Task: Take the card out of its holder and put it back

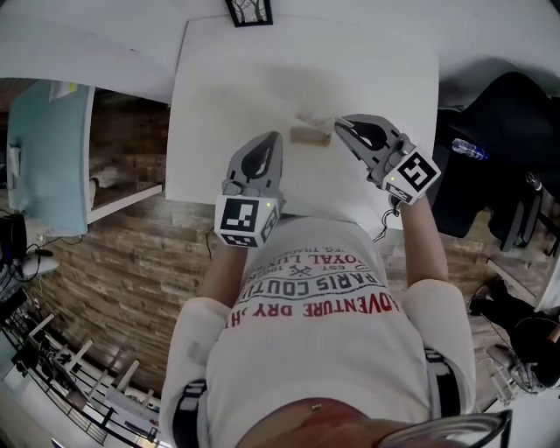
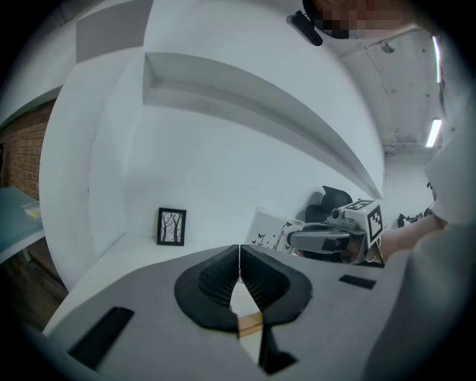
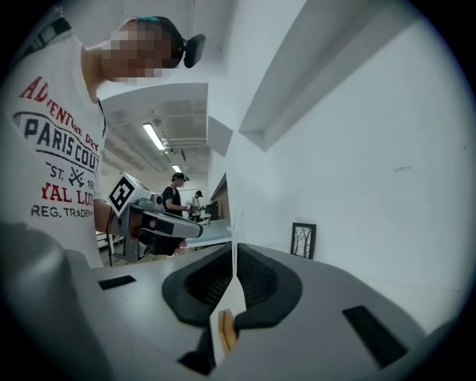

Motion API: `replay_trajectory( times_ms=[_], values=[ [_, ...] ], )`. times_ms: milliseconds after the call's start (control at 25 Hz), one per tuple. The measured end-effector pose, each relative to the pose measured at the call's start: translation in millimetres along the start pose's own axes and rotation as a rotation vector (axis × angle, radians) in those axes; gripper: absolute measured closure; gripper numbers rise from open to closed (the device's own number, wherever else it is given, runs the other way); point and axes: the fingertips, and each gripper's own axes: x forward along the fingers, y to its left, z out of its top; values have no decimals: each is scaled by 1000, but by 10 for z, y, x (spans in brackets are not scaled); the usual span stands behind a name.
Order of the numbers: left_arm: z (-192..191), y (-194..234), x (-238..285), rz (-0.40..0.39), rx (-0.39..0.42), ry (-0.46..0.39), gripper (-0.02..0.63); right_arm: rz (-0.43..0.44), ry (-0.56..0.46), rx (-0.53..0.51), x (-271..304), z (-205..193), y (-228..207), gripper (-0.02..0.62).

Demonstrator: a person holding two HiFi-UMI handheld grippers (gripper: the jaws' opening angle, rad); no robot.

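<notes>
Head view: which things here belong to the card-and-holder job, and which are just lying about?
Job:
- white butterfly-printed card, gripped in the jaws of the right gripper
- small wooden block holder on the white table
- left gripper, jaws shut, beside the holder

Lying about:
- black-framed tree picture
- clear plastic bottle
- black chair

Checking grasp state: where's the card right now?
The card is clamped upright in the right gripper. In the head view it sits right of center, close beside the wooden holder on the white table.
</notes>
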Motion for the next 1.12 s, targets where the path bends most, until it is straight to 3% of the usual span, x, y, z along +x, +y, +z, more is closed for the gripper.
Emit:
replay_trajectory(
  times_ms=[200,400,640,800,880,1120],
  values=[
    [253,-111,-116,-60,26,-75,580,-216,-49,-19,-209,211,84,560],
    [504,-178,-200,-101,47,-152,580,-505,-98,16,-478,398,17,560],
    [661,-265,-298,-92,59,-228,580,-710,-111,58,-780,417,-14,560],
    [709,-329,-469,-62,160,-308,580,-785,-108,72,-906,327,50,560],
    [685,-341,-486,-55,176,-309,580,-791,-105,81,-925,282,76,560],
    [596,-261,-393,-70,30,-249,580,-787,-81,84,-935,226,124,560]
  ],
)
